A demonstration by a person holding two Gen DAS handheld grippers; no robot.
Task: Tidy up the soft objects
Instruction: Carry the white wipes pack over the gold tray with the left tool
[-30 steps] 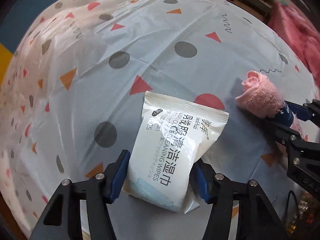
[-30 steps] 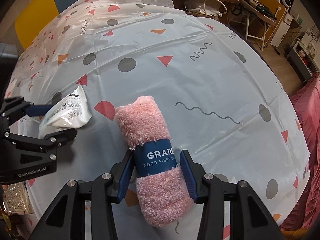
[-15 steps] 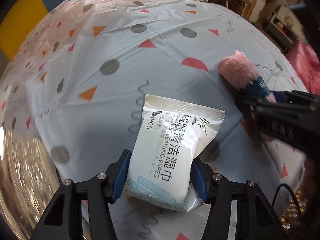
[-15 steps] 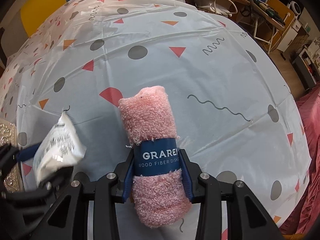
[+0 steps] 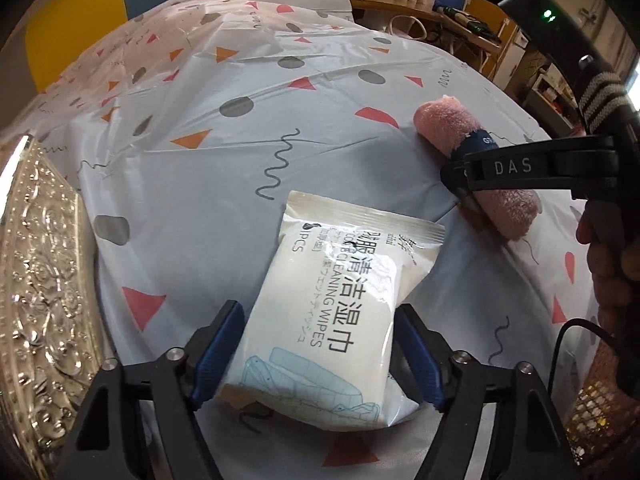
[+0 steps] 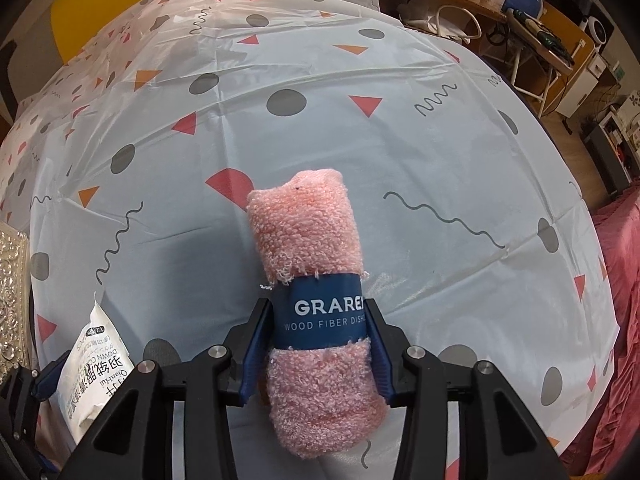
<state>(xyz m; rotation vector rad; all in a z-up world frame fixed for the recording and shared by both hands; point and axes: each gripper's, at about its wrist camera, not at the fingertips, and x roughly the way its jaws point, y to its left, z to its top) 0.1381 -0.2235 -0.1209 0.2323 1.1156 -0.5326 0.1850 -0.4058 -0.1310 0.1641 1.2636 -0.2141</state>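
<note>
1. Nearest, the left tongs [image 5: 320, 350] point down at the counter [image 5: 224, 184] with a white wipes pack [image 5: 340, 312] between their blue pads; the jaws are opening, and a gap shows on both sides of the pack, which lies on the patterned cloth.
2. Beside it to the right, the right tongs [image 6: 318, 346] are clamped on the blue paper band of a rolled pink dishcloth [image 6: 312, 280], pads pressed against both sides.
3. The roll's far end reaches toward a red half-circle printed on the cloth.
4. At the left edge sits an embossed silver tray [image 5: 36, 280], just beside the pack.
5. Farther off, past the counter, stand wooden furniture and clutter.
</note>
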